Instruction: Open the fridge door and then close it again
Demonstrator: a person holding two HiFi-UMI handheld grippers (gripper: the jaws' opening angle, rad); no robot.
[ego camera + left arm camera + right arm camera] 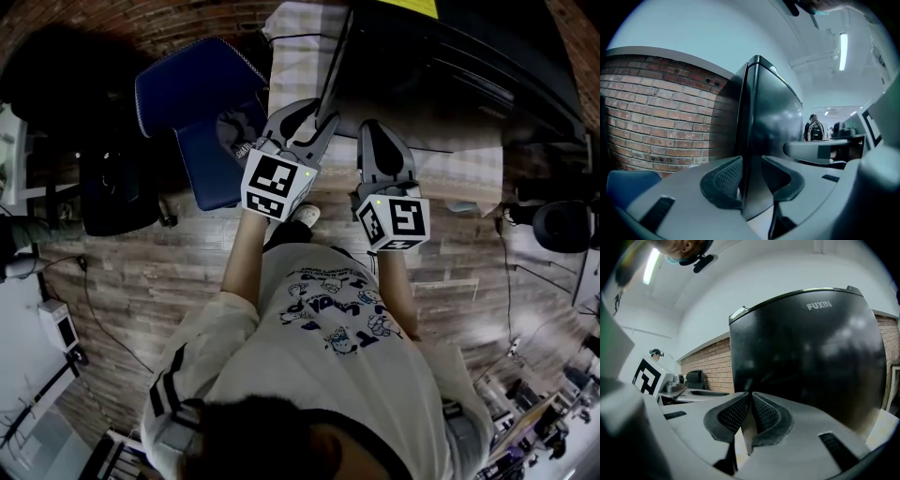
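A black fridge stands on a checked cloth, and its door (441,84) faces me. In the right gripper view the door (811,362) carries the brand name near its top. My left gripper (317,112) straddles the door's left vertical edge. In the left gripper view the gripper (751,180) has that edge (751,140) between its pads, which press on it. I see no gap into the interior. My right gripper (380,131) is shut and holds nothing. The right gripper view shows the gripper (751,397) just in front of the door face.
A blue chair (202,103) and a dark chair (112,187) stand to the left on the wooden floor (141,281). The checked cloth (459,173) hangs below the fridge. A brick wall (661,112) runs behind. A person (815,127) stands far off among desks.
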